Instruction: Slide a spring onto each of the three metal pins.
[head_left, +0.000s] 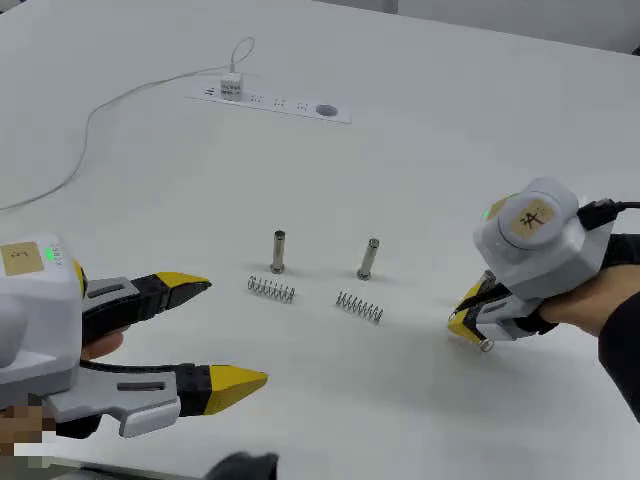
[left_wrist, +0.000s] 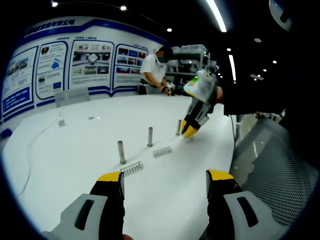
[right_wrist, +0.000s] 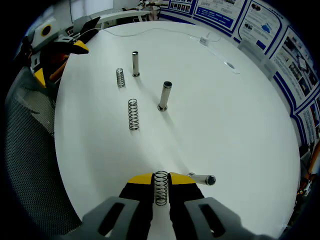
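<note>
Your yellow-tipped left gripper (head_left: 233, 332) is spread wide and holds nothing. Your right gripper (right_wrist: 161, 179) is pinched tight on a coiled steel spring (right_wrist: 160, 195), just beside a short metal pin (right_wrist: 201, 179). Farther out, a loose spring (head_left: 271, 289) lies before an upright pin (head_left: 279, 251), another spring (head_left: 359, 307) before another pin (head_left: 368, 258).

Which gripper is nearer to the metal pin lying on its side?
Right. The right gripper, shut on a spring, has the lying pin just beside its jaws; the left gripper is open, well beyond the two upright pins.
</note>
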